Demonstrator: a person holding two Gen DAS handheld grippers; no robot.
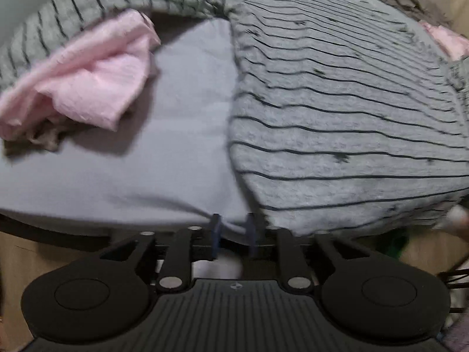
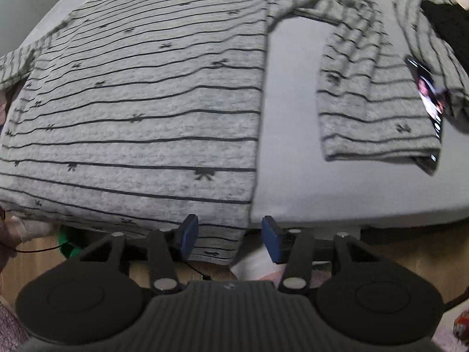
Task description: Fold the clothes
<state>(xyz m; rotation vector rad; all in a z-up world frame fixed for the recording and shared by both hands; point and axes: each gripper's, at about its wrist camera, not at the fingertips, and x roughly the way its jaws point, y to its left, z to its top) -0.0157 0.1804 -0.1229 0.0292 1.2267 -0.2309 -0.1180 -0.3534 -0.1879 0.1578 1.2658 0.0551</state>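
Striped sweater (image 2: 140, 108) flat on bed (image 2: 293, 146), hem over near edge. Right gripper (image 2: 230, 239) fingers apart around hem corner. Left gripper (image 1: 233, 233) fingers narrowly apart, apparently pinching bedsheet edge.

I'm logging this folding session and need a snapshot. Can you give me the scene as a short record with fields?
surface: grey bed sheet
main garment: grey striped sweater, spread flat, hem hanging over the near edge
sleeve: one sleeve bent down beside the body
other clothes: pink cloth crumpled on the sheet
other item: phone lying on the sleeve
left tongs: narrow gap, at the sheet's edge beside the sweater, pinching nothing
right tongs: open, straddling the sweater's hem corner
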